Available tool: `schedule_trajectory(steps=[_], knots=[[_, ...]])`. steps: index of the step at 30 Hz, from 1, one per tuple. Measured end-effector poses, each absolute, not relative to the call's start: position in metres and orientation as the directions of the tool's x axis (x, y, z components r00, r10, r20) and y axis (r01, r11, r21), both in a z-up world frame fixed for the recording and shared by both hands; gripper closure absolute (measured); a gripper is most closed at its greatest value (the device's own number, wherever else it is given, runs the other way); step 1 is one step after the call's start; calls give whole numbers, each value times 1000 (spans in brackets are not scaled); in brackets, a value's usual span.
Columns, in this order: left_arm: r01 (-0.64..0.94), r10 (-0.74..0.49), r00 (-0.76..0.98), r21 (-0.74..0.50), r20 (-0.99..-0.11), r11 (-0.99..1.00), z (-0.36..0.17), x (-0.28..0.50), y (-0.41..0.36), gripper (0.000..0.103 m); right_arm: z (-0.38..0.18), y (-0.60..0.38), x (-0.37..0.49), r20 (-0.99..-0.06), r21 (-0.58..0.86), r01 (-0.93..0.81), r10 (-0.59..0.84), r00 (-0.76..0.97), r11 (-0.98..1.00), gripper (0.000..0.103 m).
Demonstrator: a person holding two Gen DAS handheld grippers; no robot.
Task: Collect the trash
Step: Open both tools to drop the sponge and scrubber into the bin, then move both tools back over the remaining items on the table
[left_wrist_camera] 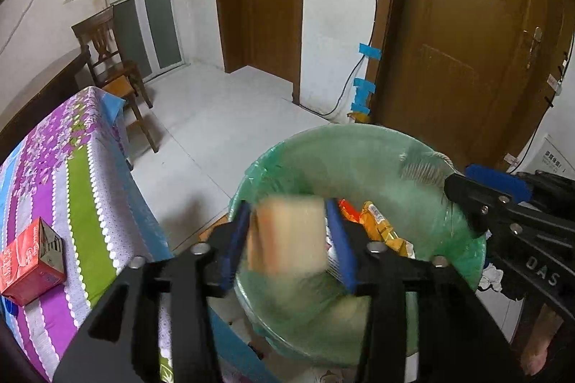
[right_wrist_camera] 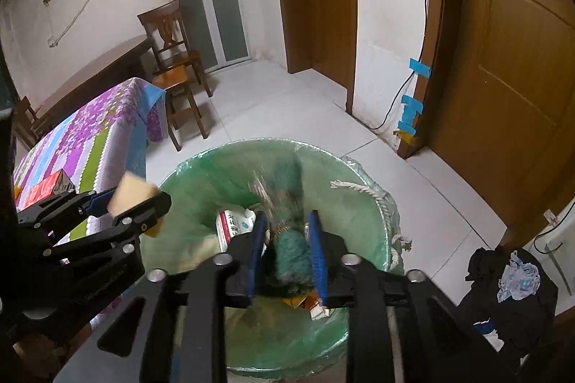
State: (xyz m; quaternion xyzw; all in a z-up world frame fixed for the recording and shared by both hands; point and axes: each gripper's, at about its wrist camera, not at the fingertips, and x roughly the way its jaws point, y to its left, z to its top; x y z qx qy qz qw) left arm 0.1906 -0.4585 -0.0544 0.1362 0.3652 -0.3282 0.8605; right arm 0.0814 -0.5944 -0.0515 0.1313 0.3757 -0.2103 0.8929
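Above the round bin lined with a green plastic bag [left_wrist_camera: 359,146], both grippers are held side by side. A pale yellow rectangular sponge [left_wrist_camera: 287,235], blurred, is seen between the parted blue pads of the left gripper [left_wrist_camera: 291,239]. A blurred dark green fluffy object [right_wrist_camera: 291,250] is seen between the parted pads of the right gripper [right_wrist_camera: 287,257]. Orange wrappers [left_wrist_camera: 384,228] and a white carton [right_wrist_camera: 233,225] lie inside the bin. A red box [left_wrist_camera: 32,261] rests on the floral striped tabletop [left_wrist_camera: 72,167].

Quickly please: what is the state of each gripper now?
Left gripper: open, blurred yellow sponge loose between its fingers.
Right gripper: open, blurred green brush loose between its fingers.
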Motion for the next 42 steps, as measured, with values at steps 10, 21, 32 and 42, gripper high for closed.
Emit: schedule_trajectory(steps=[10,21,32,42], knots=[[645,-457,538,-4,-708,764,-48,190,-446,37,-43,-591,66,-707,83,488,-293,643,869,56],[637,-458,579,24,-675,770,-17,170,-381,36,-1,-517,44,-602,45,396,-291,743,917,27],[492,-365,740,86,-565,866,27,141,-224,31,30,-343,49,-488,-65,149,-161,858,987,17],[312,-231,830,79,-508,947,50,134,-109,31,43,-235,76,-479,-136,48,-108,871,990,15]])
